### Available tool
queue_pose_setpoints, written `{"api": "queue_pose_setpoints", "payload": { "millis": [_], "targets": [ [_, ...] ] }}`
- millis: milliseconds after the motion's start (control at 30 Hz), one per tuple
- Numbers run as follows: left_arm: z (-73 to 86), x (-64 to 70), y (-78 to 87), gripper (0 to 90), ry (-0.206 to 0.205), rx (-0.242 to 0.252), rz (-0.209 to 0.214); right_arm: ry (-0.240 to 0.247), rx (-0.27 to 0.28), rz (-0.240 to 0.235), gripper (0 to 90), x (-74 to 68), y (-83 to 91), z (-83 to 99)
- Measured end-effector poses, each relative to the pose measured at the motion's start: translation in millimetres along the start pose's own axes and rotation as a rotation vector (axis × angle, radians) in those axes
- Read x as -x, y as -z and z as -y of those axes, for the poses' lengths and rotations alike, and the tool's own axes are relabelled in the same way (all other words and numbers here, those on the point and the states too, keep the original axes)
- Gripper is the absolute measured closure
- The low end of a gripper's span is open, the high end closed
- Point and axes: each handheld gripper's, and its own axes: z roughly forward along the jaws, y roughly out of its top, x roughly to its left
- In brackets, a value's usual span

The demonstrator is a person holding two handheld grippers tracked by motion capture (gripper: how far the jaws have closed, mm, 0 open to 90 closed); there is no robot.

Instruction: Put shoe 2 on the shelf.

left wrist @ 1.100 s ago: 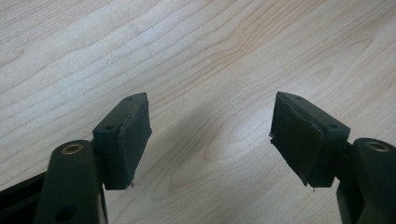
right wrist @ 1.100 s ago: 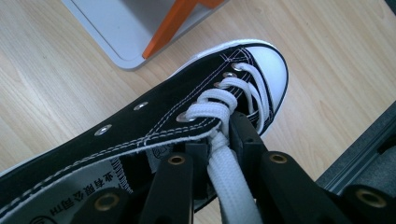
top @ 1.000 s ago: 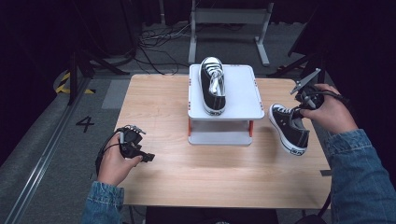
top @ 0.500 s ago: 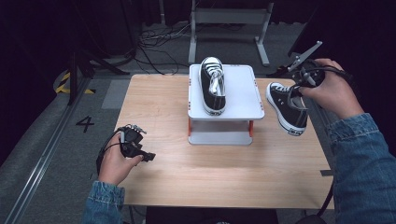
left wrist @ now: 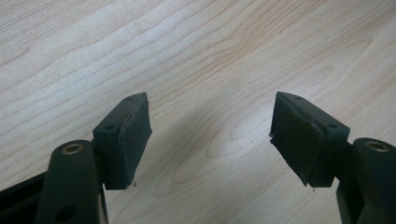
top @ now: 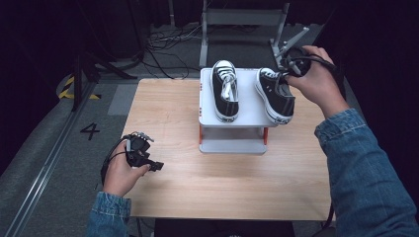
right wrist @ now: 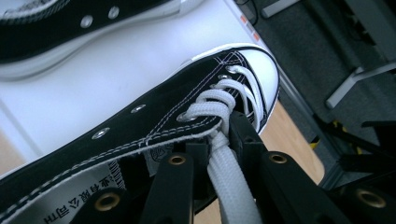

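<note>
The high view looks forward and down from above the person's side; the wooden table (top: 163,103) fills its middle. The left gripper view faces down, very close to bare tabletop (left wrist: 196,56) near 8 o'clock. The right gripper view sits close on the white stand (right wrist: 93,93), shared with the high view at 12 o'clock (top: 249,106).

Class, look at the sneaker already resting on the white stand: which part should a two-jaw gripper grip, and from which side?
Likely the tongue and collar edge near the heel of the resting sneaker, coming from above. It sits upright with its opening facing up, so a jaw can slip inside; the right gripper holds the other sneaker that way.
</note>
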Motion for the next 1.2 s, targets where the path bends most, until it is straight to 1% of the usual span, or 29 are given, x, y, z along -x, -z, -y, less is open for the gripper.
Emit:
{"api": "queue_pose_setpoints", "payload": {
  "millis": [33, 67, 100, 233, 367, 400, 433, 500, 567, 633, 733, 800, 833, 867, 900, 933, 967, 1033, 1100, 1133, 1167, 1200],
  "targets": [
    [-0.6, -0.2, -0.2, 29.2, -0.004, 0.000, 0.001, 0.003, 0.004, 0.015, 80.0, -1.0, -7.6, -8.8],
    [-1.1, 0.0, -0.5, 29.2, -0.003, 0.001, 0.002, 0.003, 0.004, 0.015, 80.0, -1.0, -7.6, -8.8],
    [-1.4, -0.1, -0.5, 29.1, -0.005, -0.002, 0.004, 0.006, 0.007, 0.024, 80.0, -1.9, -11.4, -12.8],
    [-3.0, -0.4, -0.5, 29.1, -0.009, 0.001, 0.004, 0.028, 0.043, 0.053, 80.1, -5.5, -25.5, -25.7],
    [-5.4, 1.4, -2.4, 29.1, -0.021, -0.006, 0.014, 0.026, 0.074, 0.051, 80.0, -5.7, -37.9, -32.1],
    [-5.9, 1.9, -3.0, 29.1, -0.021, -0.006, 0.009, 0.030, 0.072, 0.053, 80.0, -7.1, -41.0, -33.3],
    [-6.3, 1.9, -3.8, 29.1, -0.023, -0.009, 0.016, 0.035, 0.075, 0.049, 80.0, -8.8, -44.0, -34.2],
    [-6.7, 2.0, -5.1, 29.1, -0.022, -0.015, 0.014, 0.052, 0.073, 0.050, 79.9, -14.2, -48.2, -36.8],
    [-6.8, 1.8, -5.6, 29.1, -0.025, -0.016, 0.014, 0.075, 0.056, 0.058, 79.6, -19.4, -49.8, -39.2],
    [-7.1, 2.5, -5.2, 29.1, -0.023, -0.013, 0.013, 0.083, 0.052, 0.050, 79.2, -22.6, -50.6, -39.3],
    [-8.6, 4.1, -5.1, 29.1, -0.026, -0.012, 0.016, 0.051, 0.068, 0.043, 79.1, -24.3, -50.8, -37.5],
    [-9.2, 4.7, -5.6, 29.1, -0.031, -0.013, 0.016, 0.019, 0.078, 0.025, 78.9, -25.0, -51.4, -37.3],
    [-9.6, 4.9, -6.1, 29.1, -0.031, -0.017, 0.015, -0.020, 0.083, 0.013, 78.8, -25.2, -51.4, -37.5],
    [-10.3, 4.9, -6.8, 29.0, -0.034, -0.021, 0.015, -0.041, 0.082, 0.010, 78.7, -25.0, -51.5, -38.2],
    [-10.3, 4.9, -6.8, 29.0, -0.034, -0.021, 0.015, -0.035, 0.068, 0.017, 78.6, -26.7, -51.8, -40.3],
    [-10.9, 5.1, -7.1, 29.0, -0.032, -0.020, 0.014, 0.005, 0.051, 0.032, 78.4, -28.9, -51.8, -41.6],
    [-11.6, 5.1, -7.0, 29.0, -0.035, -0.019, 0.017, 0.034, 0.053, 0.043, 77.7, -29.9, -52.2, -41.2],
    [-13.4, 5.3, -6.9, 29.0, -0.042, -0.016, 0.023, 0.050, 0.065, 0.039, 74.2, -28.2, -51.5, -38.1],
    [-14.2, 5.6, -8.1, 29.0, -0.040, -0.019, 0.027, 0.043, 0.082, 0.026, 66.0, -27.1, -50.6, -34.8],
    [-14.8, 5.5, -8.6, 28.9, -0.045, -0.020, 0.027, 0.029, 0.093, 0.018, 61.2, -27.1, -49.3, -33.1],
    [-15.4, 5.7, -8.8, 28.9, -0.044, -0.021, 0.028, 0.010, 0.117, 0.016, 57.5, -27.1, -47.0, -31.3],
    [-16.1, 5.5, -9.1, 28.9, -0.049, -0.018, 0.028, -0.002, 0.128, 0.021, 53.5, -26.2, -43.9, -29.4]
  ]
}}
